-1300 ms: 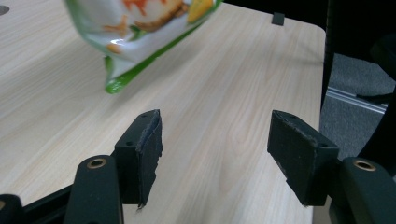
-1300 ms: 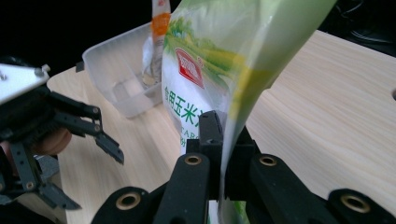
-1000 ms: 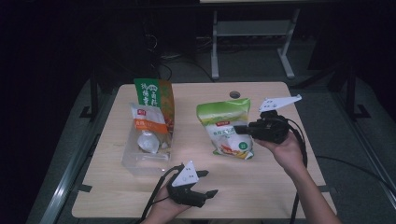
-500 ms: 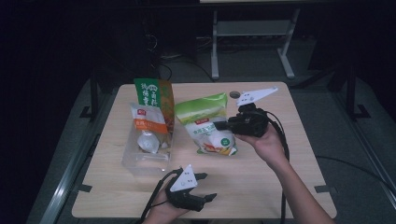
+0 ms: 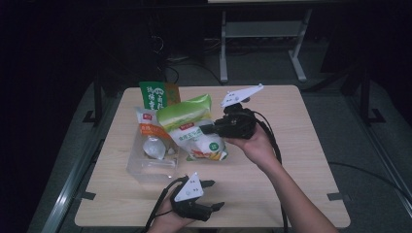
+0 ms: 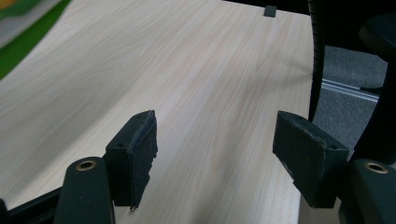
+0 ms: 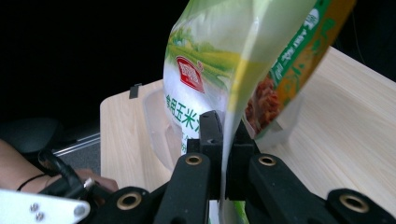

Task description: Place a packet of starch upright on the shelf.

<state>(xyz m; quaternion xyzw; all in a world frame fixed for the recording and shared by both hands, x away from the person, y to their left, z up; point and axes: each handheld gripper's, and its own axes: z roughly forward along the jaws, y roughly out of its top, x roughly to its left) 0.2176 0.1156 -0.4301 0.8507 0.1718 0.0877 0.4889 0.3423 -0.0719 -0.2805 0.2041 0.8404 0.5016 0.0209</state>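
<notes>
The right gripper [image 7: 223, 154] is pinching a green bag [image 7: 219, 60] that is hiding much of the bin [image 5: 145, 165], while the left gripper [image 6: 215, 158] is resting spread.

The right gripper [image 5: 210, 129] is held up over the middle of the table by the person's right hand [image 5: 255, 145], whose forearm reaches in from the bottom right with the wrist bent upward. Its jaws point to the left in the high view and are pinched tight together, seen in the right gripper view [image 7: 223, 154] as nearly meeting. The left gripper [image 5: 214, 195] lies low at the near table edge in the left hand [image 5: 167, 221], jaws spread wide with nothing between them [image 6: 215, 154], pointing right.
</notes>
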